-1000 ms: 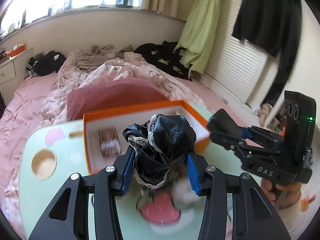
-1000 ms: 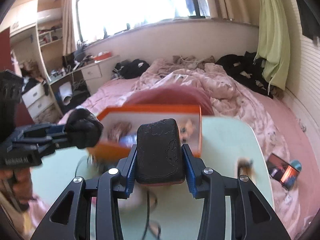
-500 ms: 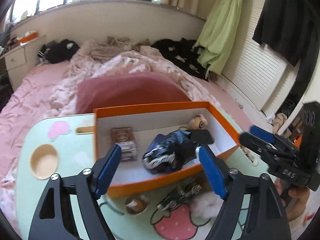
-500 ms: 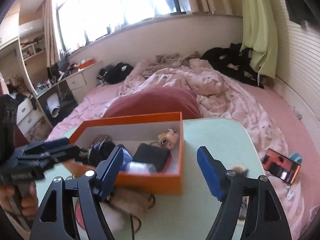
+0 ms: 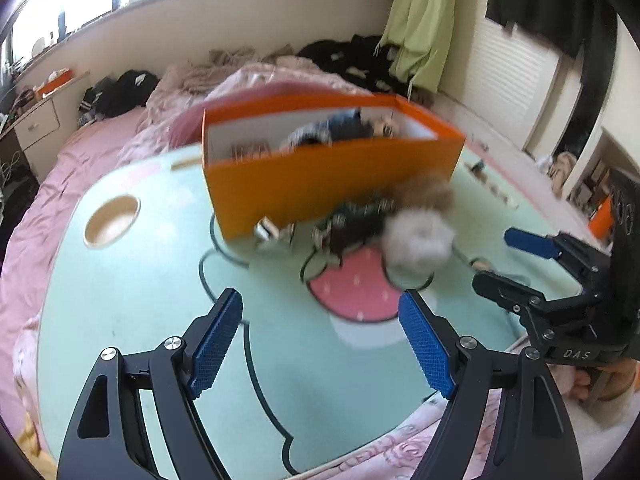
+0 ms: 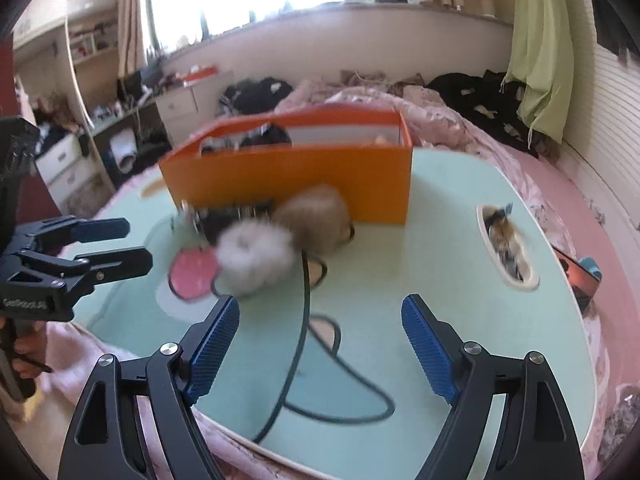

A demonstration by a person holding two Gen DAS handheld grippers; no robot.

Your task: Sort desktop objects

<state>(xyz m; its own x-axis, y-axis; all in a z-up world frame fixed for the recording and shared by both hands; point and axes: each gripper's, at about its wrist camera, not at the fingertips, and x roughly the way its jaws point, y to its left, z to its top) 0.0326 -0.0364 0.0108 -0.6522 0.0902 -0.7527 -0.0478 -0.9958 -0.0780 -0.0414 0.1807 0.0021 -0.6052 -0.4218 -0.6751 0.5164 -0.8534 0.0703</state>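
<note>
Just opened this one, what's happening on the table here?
A person holds a gripper in each hand over a mint green table. The left gripper is open and empty; the right gripper's jaws are opening with nothing between them. The orange box already holds some items; a white fluffy ball and a tan one lie before it.

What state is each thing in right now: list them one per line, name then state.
Left gripper: open, nothing between its pads.
Right gripper: jaws opening, nothing between them.
Orange box: lidless, upright on the table, partly filled.
White fluffy ball: loose on the table, in front of the box.
Tan fluffy ball: on the table, against the box's front.
Green table: still holding unsorted items.
</note>
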